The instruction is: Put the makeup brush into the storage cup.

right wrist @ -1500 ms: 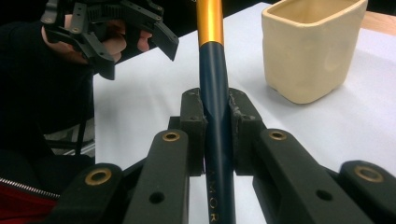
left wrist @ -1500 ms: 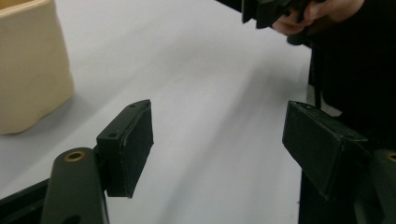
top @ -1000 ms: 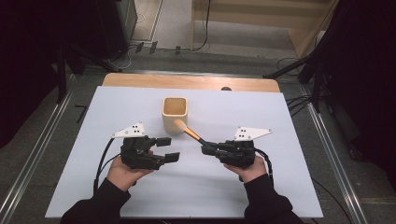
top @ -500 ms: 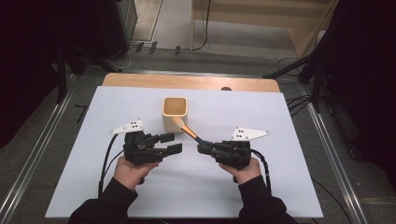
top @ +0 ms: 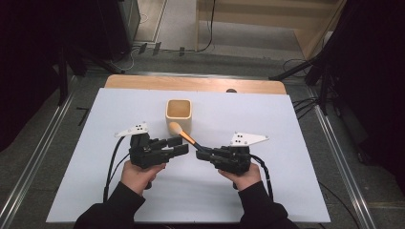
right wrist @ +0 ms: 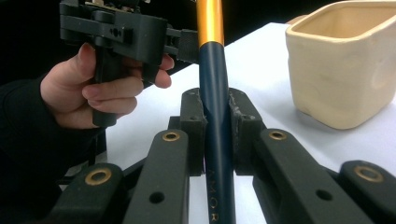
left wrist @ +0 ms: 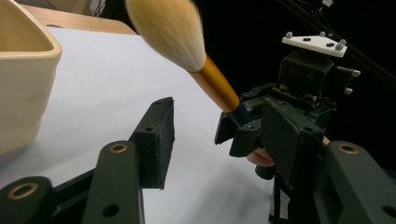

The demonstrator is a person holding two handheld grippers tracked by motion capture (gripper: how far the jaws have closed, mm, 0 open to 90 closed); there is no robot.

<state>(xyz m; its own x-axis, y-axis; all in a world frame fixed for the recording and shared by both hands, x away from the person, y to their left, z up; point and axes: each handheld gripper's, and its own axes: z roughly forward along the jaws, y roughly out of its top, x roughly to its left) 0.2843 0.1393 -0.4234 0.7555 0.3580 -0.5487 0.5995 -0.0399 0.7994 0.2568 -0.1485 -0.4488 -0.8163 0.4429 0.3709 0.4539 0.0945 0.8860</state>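
Observation:
A makeup brush (top: pixel 185 136) with cream bristles, a gold ferrule and a dark blue handle (right wrist: pixel 214 79) slants up from my right gripper (top: pixel 200 153), which is shut on the handle (right wrist: pixel 217 100). The bristle head (left wrist: pixel 170 30) hangs in front of a cream square cup (top: pixel 178 113) standing mid-table. My left gripper (top: pixel 179 145) points right at the brush. Its jaws have just been closing and stand half apart (left wrist: pixel 217 116). The gold ferrule (left wrist: pixel 215 86) lies in the gap near their tips, and the pads (left wrist: pixel 161 135) do not touch it.
A white sheet (top: pixel 286 129) covers the table, with a strip of bare wood (top: pixel 143 83) along the far edge. Metal rails (top: pixel 339 157) run down both sides. Cables trail from each gripper toward the person's sleeves.
The left gripper's jaws have narrowed around the brush's ferrule. The right gripper has shifted the brush slightly left, toward the left gripper.

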